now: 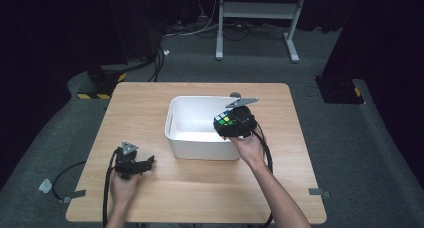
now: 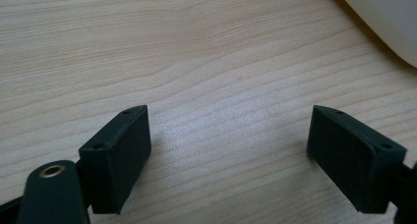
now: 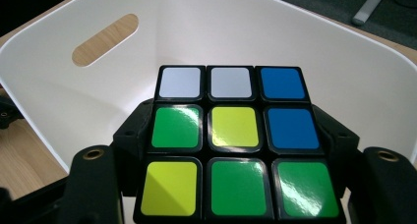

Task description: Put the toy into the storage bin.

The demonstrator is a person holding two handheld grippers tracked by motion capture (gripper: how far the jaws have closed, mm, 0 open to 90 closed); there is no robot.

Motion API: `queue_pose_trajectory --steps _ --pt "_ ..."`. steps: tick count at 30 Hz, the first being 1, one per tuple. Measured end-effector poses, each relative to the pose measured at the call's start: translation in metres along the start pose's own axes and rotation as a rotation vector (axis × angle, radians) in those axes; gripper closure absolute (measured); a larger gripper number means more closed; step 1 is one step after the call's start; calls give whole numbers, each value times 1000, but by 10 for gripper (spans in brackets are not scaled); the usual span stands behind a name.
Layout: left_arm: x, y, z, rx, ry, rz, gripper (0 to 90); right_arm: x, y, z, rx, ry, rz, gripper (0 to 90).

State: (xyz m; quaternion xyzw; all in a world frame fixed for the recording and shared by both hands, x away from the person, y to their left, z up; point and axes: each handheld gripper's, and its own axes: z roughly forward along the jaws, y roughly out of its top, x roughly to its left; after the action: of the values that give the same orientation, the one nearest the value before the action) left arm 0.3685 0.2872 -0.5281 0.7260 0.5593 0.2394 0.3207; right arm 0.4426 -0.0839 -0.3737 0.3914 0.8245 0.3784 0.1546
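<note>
Cube clamped in right hand-held gripper, scrambled face up over white bin; left hand-held gripper released.

cube above bin, bin on table

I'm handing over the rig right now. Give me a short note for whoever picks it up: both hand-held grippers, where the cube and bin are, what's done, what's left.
Right hand-held gripper: shut on the puzzle cube, held over the open white bin near its right side.
Left hand-held gripper: open, nothing between the jaws, low over the wooden table left of the bin.
Done: cube picked up and brought above the bin.
Left: probably lower the cube into the bin and open the jaws. The bin floor that shows looks bare.
</note>
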Motion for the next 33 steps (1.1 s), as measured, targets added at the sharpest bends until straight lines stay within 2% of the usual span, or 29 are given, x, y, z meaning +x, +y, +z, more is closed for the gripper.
queue_pose_trajectory --steps 9,14,33 --pt "0 0 0 1 4 3 169 -4 -13 -10 -13 -13 8 336" --pt "-1 0 0 2 4 2 169 -9 -23 -12 -22 -28 31 336" --pt "-1 0 0 2 3 2 169 -9 -27 -10 -12 -36 17 336"
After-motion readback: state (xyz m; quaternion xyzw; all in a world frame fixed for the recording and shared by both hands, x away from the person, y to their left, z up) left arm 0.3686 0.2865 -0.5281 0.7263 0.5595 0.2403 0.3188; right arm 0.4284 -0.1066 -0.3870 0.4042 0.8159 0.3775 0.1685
